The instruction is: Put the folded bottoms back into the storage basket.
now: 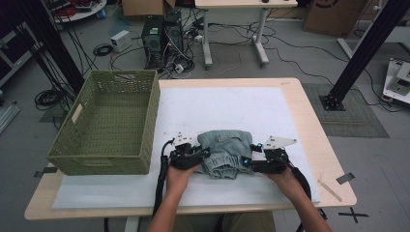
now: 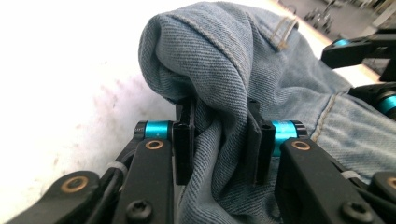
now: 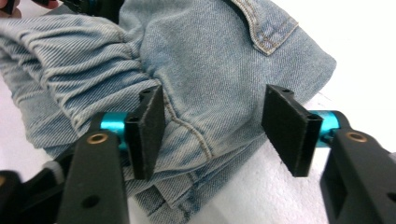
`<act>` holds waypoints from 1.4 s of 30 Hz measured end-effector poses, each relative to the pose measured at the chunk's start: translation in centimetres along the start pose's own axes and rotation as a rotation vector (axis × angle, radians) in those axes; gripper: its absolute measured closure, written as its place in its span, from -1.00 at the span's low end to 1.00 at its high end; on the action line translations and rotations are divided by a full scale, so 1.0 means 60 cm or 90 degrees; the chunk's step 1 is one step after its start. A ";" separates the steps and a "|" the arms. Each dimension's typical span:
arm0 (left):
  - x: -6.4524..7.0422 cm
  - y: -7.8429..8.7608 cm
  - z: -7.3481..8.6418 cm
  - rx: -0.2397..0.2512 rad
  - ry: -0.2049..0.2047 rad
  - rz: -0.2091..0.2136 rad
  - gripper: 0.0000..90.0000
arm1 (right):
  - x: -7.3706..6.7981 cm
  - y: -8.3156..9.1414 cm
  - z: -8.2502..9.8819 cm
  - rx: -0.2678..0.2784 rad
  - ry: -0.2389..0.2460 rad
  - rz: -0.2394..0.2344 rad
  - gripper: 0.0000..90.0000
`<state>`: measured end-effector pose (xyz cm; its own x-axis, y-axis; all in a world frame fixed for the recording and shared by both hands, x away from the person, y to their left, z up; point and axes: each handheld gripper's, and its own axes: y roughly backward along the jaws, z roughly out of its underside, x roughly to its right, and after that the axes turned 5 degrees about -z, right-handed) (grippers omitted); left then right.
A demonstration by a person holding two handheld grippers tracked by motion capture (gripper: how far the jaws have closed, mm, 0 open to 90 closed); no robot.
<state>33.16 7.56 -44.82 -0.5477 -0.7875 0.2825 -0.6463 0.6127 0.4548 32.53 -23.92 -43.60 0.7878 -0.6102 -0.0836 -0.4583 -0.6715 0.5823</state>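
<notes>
Folded light-blue jeans [image 1: 225,152] lie on the white mat near the table's front edge. My left gripper [image 1: 205,153] is at their left side. In the left gripper view its pads squeeze a raised fold of the denim [image 2: 261,84], so the left gripper [image 2: 222,109] is shut on the jeans. My right gripper [image 1: 249,154] is at their right side. In the right gripper view the jeans [image 3: 210,60] lie between the wide-apart pads of the right gripper [image 3: 215,107], whose right pad [image 3: 289,130] stands clear of the cloth.
A green woven basket [image 1: 96,164] stands empty on the table's left side, close to my left hand. White mat [image 1: 232,106] stretches behind the jeans. The wooden table edge [image 1: 319,145] runs along the right.
</notes>
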 end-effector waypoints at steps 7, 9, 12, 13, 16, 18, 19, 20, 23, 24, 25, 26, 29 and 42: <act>0.012 0.014 -0.012 0.047 -0.019 0.020 0.60 | 0.015 0.031 0.000 0.054 -0.031 -0.004 -0.25; 0.014 0.016 -0.013 0.051 -0.019 0.022 0.60 | 0.018 0.037 0.002 0.058 -0.033 0.004 -0.28; 0.019 0.021 -0.019 0.063 -0.033 0.030 0.61 | 0.021 0.044 0.004 0.059 -0.034 0.009 -0.30; 0.025 0.025 -0.025 0.070 -0.040 0.036 0.61 | 0.022 0.049 0.005 0.065 -0.031 0.012 -0.37; 0.030 0.028 -0.031 0.079 -0.049 0.047 0.61 | 0.021 0.057 0.005 0.070 -0.029 0.026 -0.51; 0.037 0.031 -0.037 0.088 -0.055 0.055 0.61 | 0.021 0.060 0.004 0.072 -0.023 0.027 -0.52; 0.045 0.034 -0.044 0.094 -0.061 0.066 0.62 | 0.021 0.065 0.004 0.072 -0.021 0.029 -0.52; 0.049 0.036 -0.047 0.097 -0.068 0.068 0.62 | 0.021 0.068 0.004 0.074 -0.019 0.032 -0.52; 0.062 0.041 -0.057 0.105 -0.081 0.073 0.62 | 0.021 0.076 0.006 0.081 -0.019 0.037 -0.52; 0.062 0.041 -0.057 0.105 -0.081 0.073 0.62 | 0.022 0.080 0.006 0.083 -0.022 0.038 -0.52; 0.066 0.043 -0.060 0.107 -0.085 0.073 0.62 | 0.023 0.083 0.007 0.088 -0.021 0.040 -0.52; 0.072 0.046 -0.067 0.112 -0.094 0.073 0.62 | 0.025 0.086 0.007 0.090 -0.022 0.043 -0.52; 0.077 0.050 -0.074 0.120 -0.099 0.076 0.62 | 0.027 0.093 0.008 0.097 -0.024 0.049 -0.52; 0.087 0.080 -0.119 0.149 -0.135 0.076 0.64 | 0.045 0.136 0.015 0.115 -0.039 0.082 -0.52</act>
<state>30.98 5.89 -35.16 -0.7094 -0.6928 0.1297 -0.6619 0.7180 0.2152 30.55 -31.40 -39.82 0.6947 -0.7159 -0.0700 -0.6235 -0.6479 0.4377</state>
